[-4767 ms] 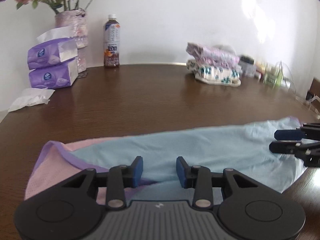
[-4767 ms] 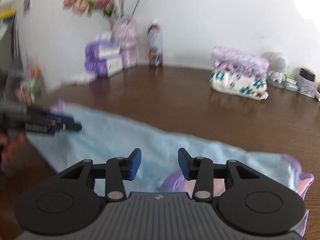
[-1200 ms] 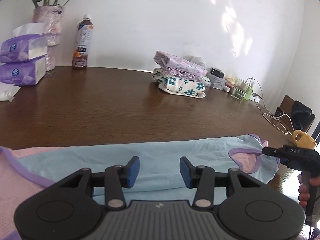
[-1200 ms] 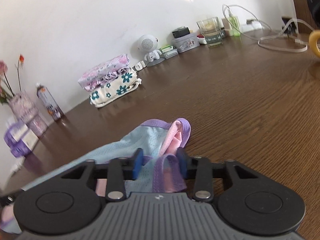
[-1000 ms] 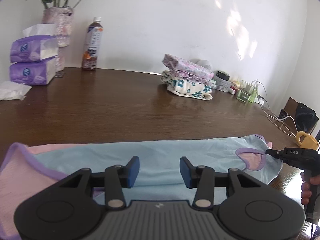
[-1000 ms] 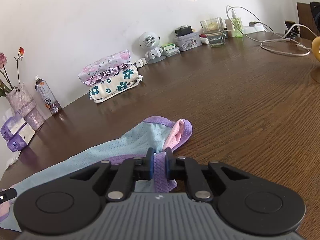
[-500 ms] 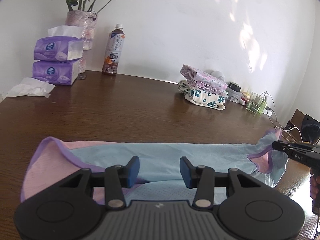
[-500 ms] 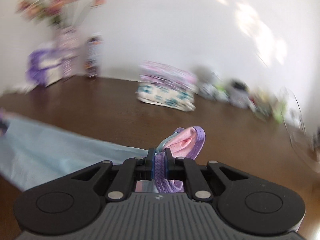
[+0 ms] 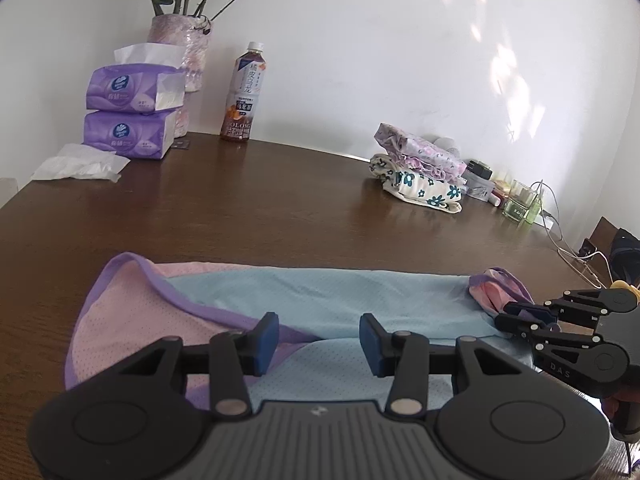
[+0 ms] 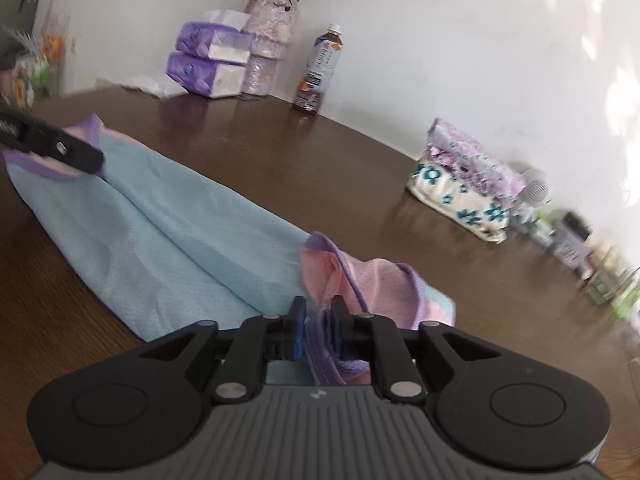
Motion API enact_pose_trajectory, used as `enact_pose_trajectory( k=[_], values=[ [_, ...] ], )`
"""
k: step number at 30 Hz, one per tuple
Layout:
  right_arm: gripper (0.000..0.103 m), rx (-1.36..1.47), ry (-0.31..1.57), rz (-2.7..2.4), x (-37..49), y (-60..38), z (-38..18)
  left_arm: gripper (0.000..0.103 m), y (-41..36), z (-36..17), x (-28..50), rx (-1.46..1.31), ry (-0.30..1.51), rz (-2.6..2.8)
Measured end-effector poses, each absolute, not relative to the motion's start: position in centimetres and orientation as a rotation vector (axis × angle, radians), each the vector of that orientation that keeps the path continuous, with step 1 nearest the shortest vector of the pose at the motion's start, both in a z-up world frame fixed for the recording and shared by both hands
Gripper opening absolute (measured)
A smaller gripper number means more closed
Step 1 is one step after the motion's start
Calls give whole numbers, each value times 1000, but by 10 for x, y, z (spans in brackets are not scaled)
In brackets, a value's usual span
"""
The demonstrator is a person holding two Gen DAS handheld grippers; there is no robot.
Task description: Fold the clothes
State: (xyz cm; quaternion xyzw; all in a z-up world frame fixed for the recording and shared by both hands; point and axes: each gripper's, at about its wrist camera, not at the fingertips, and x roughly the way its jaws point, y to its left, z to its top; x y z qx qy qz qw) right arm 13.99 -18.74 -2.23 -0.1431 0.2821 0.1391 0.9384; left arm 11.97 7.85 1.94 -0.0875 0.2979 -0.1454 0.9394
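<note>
A light-blue mesh garment with pink panels and purple trim (image 9: 328,300) lies stretched lengthwise along the near edge of the dark brown wooden bench (image 9: 280,208).

The left claw (image 9: 319,340) hovers low over the garment's near edge, its blue-padded fingers (image 9: 266,338) spread wide apart with nothing between them; pink fabric with a purple border lies just to its left.

The right claw (image 10: 318,330) is clenched on a bunched fold of the purple trim at the garment's other end, where the pink cloth rises in a small crumpled peak just ahead of the fingers. In the left wrist view this same claw (image 9: 504,320) shows at the far right, pinching that end.

Farther back on the bench sit a stack of folded floral cloths (image 9: 420,172), a brown tea bottle with a white cap (image 9: 244,96), two stacked purple tissue packs (image 9: 128,112), and a pinkish vase of flowers (image 9: 180,48) against the white wall.
</note>
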Motion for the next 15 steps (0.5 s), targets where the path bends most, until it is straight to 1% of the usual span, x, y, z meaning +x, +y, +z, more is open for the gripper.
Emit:
enact_pose_trajectory(
  k=[1, 2, 6, 8, 10, 12, 15],
  values=[
    [41, -281, 579, 296, 139, -187, -22, 43, 77, 19, 120, -178, 609, -300],
    [43, -251, 576, 313, 138, -190, -20, 43, 75, 20, 121, -176, 610, -305],
    [44, -31, 502, 363, 125, -225, 6, 44, 66, 21, 124, -161, 615, -329],
    [44, 14, 474, 321, 116, -244, 14, 44, 59, 21, 126, -153, 617, -347],
    [41, 2, 487, 244, 112, -259, 13, 44, 51, 22, 128, -144, 619, -370],
    [26, 36, 519, 209, 114, -273, 6, 44, 39, 24, 132, -135, 622, -404],
    [20, 112, 576, 193, 120, -291, -7, 44, 15, 32, 137, -105, 606, -475]
  ],
)
